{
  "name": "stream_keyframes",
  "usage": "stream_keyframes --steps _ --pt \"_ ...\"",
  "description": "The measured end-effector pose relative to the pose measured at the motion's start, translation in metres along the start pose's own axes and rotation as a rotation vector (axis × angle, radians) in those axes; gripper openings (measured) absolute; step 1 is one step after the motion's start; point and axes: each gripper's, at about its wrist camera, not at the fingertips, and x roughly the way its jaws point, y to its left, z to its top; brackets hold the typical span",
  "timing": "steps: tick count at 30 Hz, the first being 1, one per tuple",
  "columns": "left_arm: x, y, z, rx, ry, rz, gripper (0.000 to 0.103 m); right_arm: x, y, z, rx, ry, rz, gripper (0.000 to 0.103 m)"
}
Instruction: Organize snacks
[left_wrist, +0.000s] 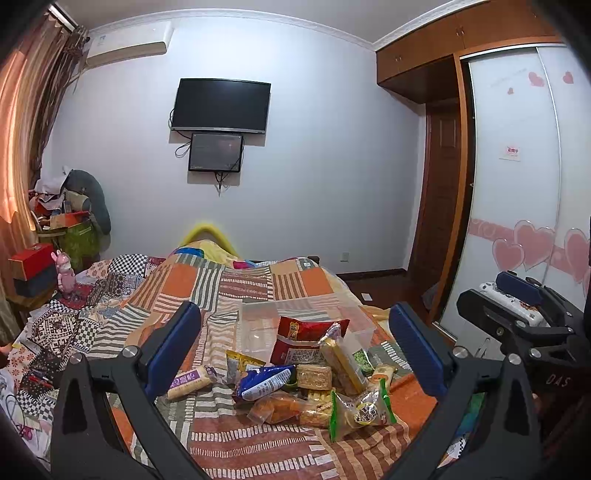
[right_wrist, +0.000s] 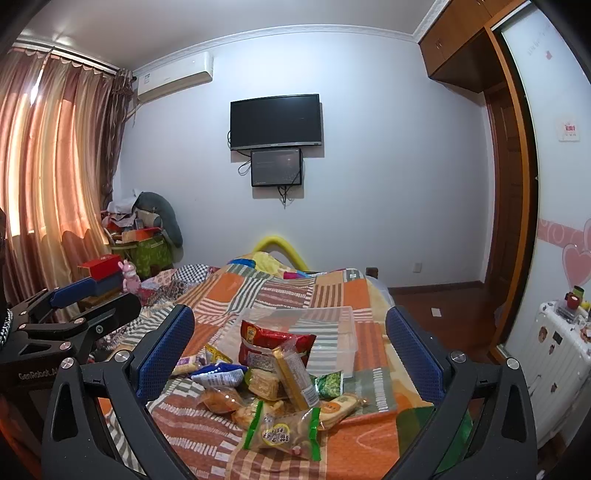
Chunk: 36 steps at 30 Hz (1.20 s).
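A pile of snack packets lies on the patchwork bedspread, also seen in the right wrist view. It holds a red bag, a blue packet, a green-edged packet and a long cracker pack. A clear plastic box stands just behind the pile; it also shows in the right wrist view. My left gripper is open and empty, hovering before the pile. My right gripper is open and empty, beside it on the right.
The bed runs toward the far wall with a TV. A cluttered stand and curtains sit left. A wardrobe and a white suitcase stand right.
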Motion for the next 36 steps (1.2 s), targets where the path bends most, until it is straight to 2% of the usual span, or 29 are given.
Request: stream_keyframes --steps 36 --pt "0.0006 -0.003 -0.0031 0.0 0.007 -0.01 0.103 -0.003 0.0003 0.0004 0.012 -0.007 0.003 0.103"
